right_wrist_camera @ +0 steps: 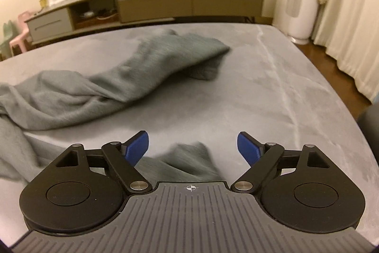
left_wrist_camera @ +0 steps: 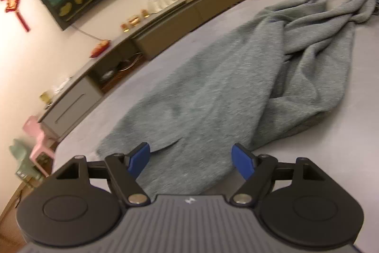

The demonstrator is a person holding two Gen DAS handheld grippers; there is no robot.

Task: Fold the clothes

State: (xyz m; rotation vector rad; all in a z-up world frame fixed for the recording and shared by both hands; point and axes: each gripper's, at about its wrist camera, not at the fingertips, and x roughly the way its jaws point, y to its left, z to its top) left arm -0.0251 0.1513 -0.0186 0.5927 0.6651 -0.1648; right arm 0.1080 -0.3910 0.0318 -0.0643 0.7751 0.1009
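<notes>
A grey knit garment [left_wrist_camera: 225, 87] lies crumpled and stretched lengthwise on the grey table [left_wrist_camera: 355, 146]. In the left wrist view its near end runs under my left gripper [left_wrist_camera: 190, 153], which is open with the cloth lying between and below the blue pads [left_wrist_camera: 139, 158]. In the right wrist view a twisted part of the garment [right_wrist_camera: 132, 72] lies ahead and to the left, and one end of it [right_wrist_camera: 187, 160] sits just under my right gripper [right_wrist_camera: 193, 144], also open. Neither gripper holds the cloth.
The grey table [right_wrist_camera: 272, 87] has bare surface to the right of the garment, with its right edge near curtains [right_wrist_camera: 350, 16] and wooden floor. Behind the table stands a long low cabinet [right_wrist_camera: 165, 1] with small items. A pink stool [left_wrist_camera: 39, 139] stands at the left.
</notes>
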